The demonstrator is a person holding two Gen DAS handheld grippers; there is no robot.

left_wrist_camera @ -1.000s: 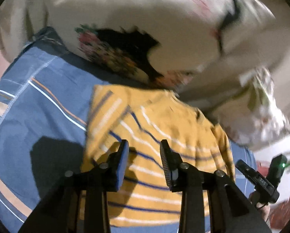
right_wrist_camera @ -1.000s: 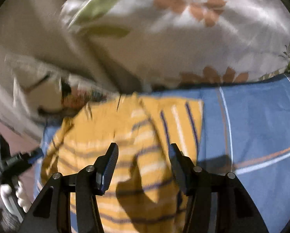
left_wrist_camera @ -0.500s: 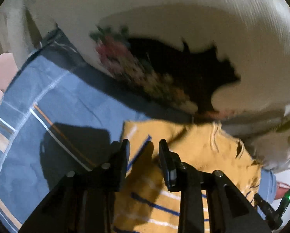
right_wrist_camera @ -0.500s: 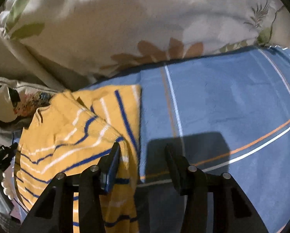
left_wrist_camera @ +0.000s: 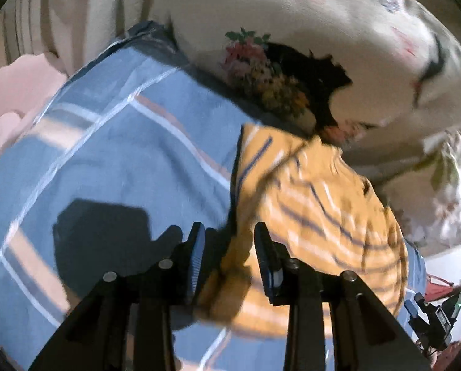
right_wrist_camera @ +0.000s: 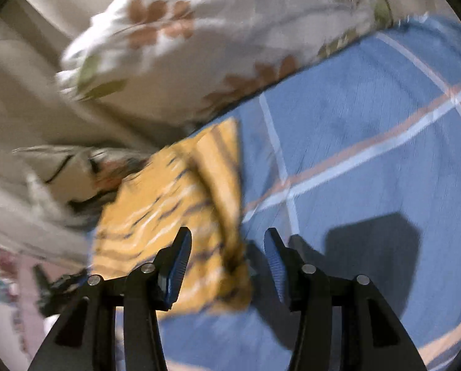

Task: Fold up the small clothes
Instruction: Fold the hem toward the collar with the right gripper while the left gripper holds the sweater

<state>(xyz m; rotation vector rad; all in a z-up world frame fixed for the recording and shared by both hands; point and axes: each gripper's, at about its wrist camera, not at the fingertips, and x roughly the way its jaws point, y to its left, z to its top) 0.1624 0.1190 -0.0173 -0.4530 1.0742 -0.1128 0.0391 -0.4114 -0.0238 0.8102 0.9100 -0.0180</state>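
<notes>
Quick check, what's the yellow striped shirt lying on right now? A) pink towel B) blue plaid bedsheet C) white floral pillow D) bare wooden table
B: the yellow striped shirt lies on the blue plaid bedsheet, with the white floral pillow behind it, in both wrist views.

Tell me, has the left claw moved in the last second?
Yes. The left claw has swung leftward: it was centred over the yellow striped shirt, and now straddles the shirt's left edge, with more blue checked sheet in view.
</notes>
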